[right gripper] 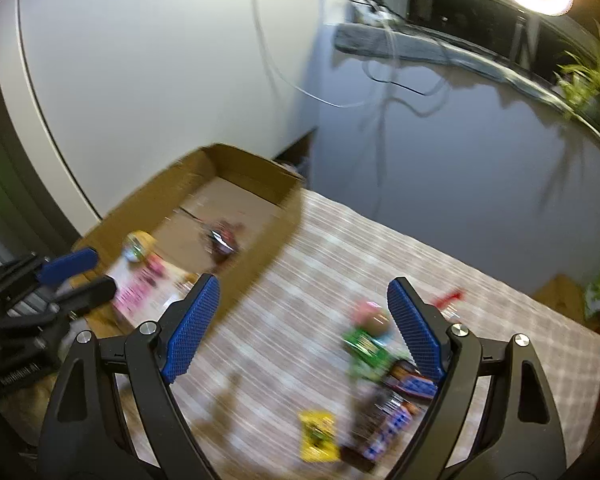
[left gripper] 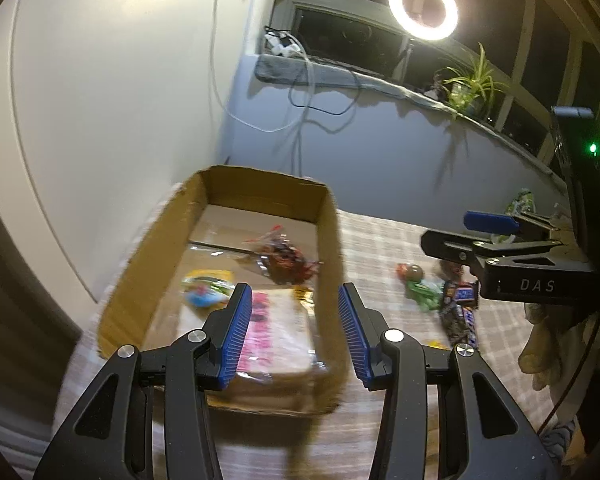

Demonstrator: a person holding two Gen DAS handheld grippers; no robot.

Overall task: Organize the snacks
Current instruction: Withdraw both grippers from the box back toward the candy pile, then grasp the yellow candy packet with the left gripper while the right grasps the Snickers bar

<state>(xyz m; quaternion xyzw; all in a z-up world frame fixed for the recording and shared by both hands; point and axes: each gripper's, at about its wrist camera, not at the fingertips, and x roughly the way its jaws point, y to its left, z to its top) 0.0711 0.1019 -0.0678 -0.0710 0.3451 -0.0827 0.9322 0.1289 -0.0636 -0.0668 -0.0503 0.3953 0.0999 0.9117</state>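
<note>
The left gripper [left gripper: 296, 328] hangs part-open and empty over the near end of a cardboard box [left gripper: 332, 240], a pink-printed packet [left gripper: 276, 332] in the box just below its fingers. The right gripper [right gripper: 304, 328] stands wide apart, holding nothing, above the checked worktop [right gripper: 340, 248]; a green packet [right gripper: 364, 348] lies by its right finger.

Ring light [left gripper: 423, 7] glare, motion blur, fisheye edges.
</note>
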